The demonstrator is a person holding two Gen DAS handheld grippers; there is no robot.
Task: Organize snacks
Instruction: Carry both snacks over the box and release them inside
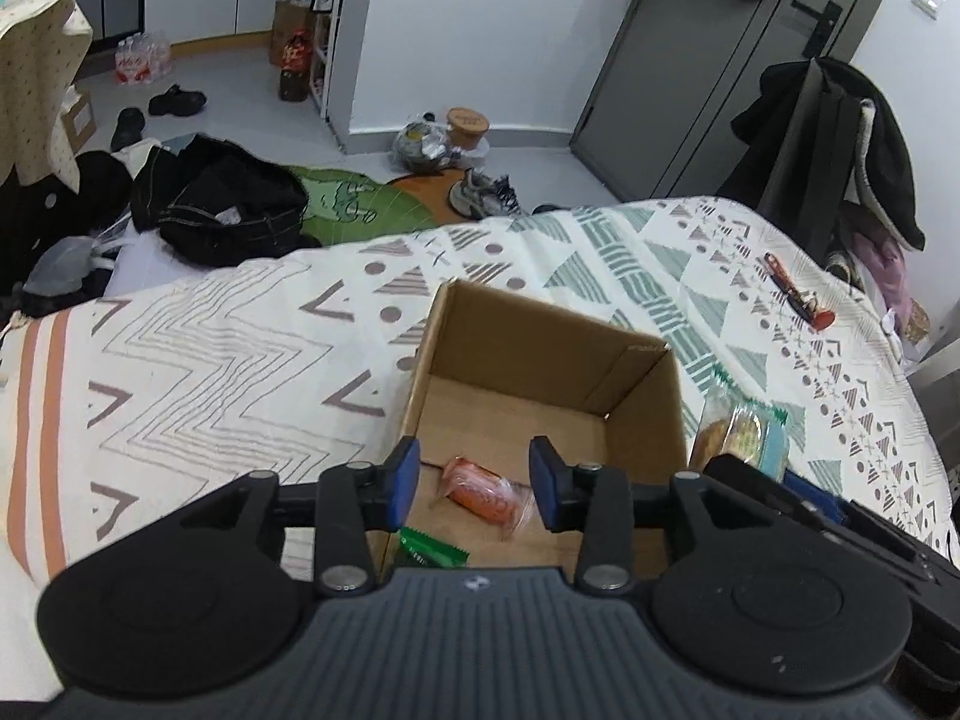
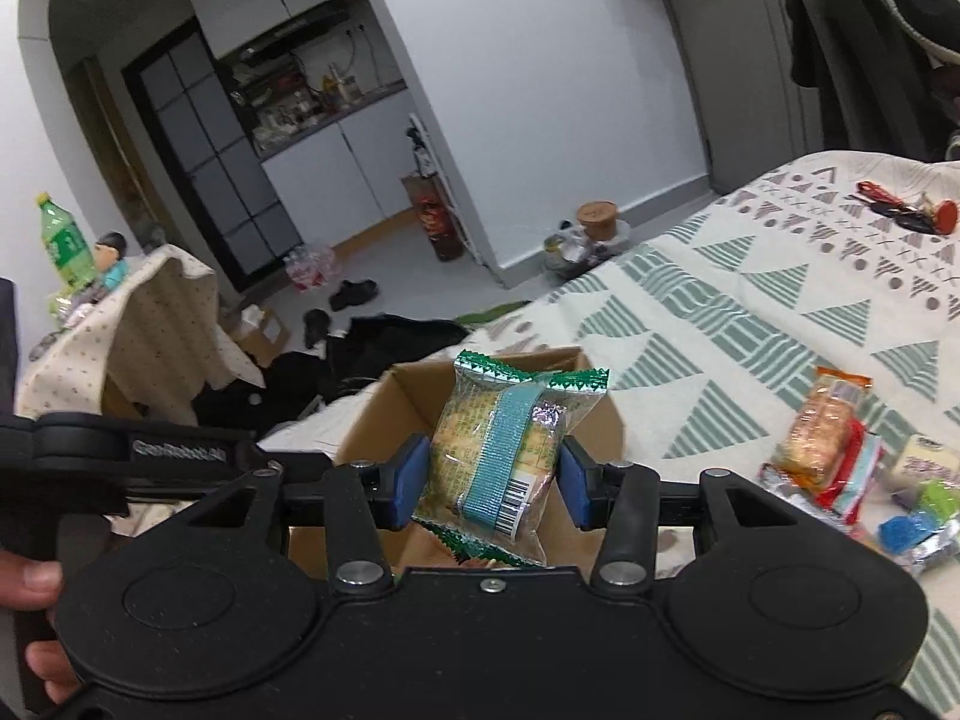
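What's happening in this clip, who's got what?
A person is sorting snacks into a cardboard box on a patterned bedspread. The right hand-held gripper holds a green-edged cracker pack over the open box. The left hand-held gripper is open and empty above the box, where an orange-wrapped snack and a green packet already lie. More snacks wait on the bedspread to the right.
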